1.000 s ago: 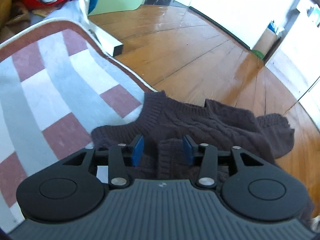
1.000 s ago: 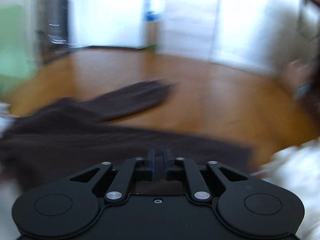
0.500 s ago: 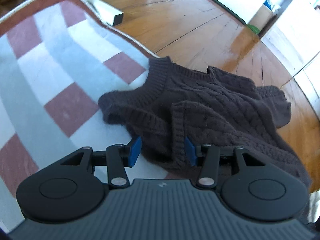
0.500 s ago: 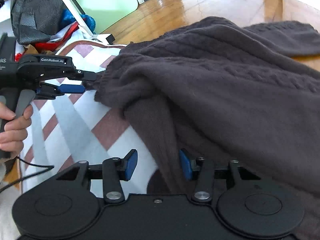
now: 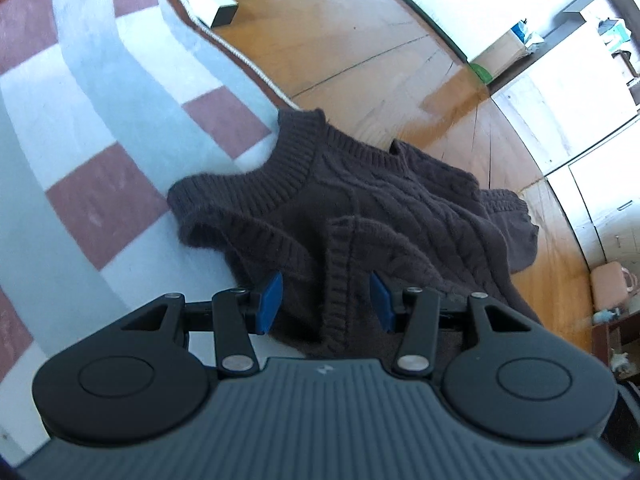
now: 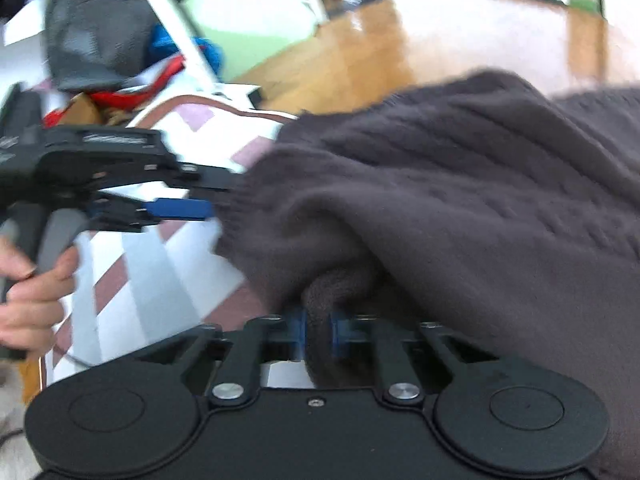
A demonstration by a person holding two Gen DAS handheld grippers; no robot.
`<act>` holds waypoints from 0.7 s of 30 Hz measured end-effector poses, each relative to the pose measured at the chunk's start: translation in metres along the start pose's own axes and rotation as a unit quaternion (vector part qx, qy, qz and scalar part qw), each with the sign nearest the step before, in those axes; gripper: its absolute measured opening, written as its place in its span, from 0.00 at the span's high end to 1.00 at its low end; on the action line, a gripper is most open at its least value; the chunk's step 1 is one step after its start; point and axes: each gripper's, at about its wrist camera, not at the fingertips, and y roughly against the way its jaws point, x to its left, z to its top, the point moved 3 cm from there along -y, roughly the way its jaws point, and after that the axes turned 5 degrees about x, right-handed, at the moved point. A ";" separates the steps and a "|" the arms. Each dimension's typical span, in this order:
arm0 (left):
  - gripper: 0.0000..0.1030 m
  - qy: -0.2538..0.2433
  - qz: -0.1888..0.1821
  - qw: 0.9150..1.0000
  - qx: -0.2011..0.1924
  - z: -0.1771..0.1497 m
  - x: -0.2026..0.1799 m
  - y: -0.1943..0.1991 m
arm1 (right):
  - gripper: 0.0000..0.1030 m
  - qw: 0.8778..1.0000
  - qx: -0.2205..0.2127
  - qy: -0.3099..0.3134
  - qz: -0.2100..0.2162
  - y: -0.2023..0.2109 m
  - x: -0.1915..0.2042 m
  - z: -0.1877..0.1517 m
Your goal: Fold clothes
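A dark brown cable-knit sweater (image 5: 384, 208) lies bunched, partly on a checked rug (image 5: 100, 112) and partly on the wood floor. My left gripper (image 5: 325, 300) is open, its blue pads on either side of a ribbed fold at the sweater's near edge. In the right wrist view the sweater (image 6: 460, 184) fills the right half. My right gripper (image 6: 318, 332) is shut on a thick roll of the sweater's edge. The left gripper (image 6: 182, 209) shows there at the left, held by a hand, its blue pad at the sweater's edge.
The wood floor (image 5: 360, 52) runs beyond the rug. A white frame leg (image 5: 204, 0) rests at the rug's far edge. A grey bag, red and blue cloth (image 6: 132, 64) are piled at the back left. White cabinets (image 5: 592, 128) stand at the right.
My right gripper has closed on a fold of the sweater; half a second ago it was open. My left gripper has drawn a little closer to the sweater and stays open.
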 end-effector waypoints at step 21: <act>0.45 -0.083 0.030 0.995 0.043 -0.006 -0.034 -0.046 | 0.69 0.995 -0.018 -0.093 -0.004 -0.016 -0.002 -0.019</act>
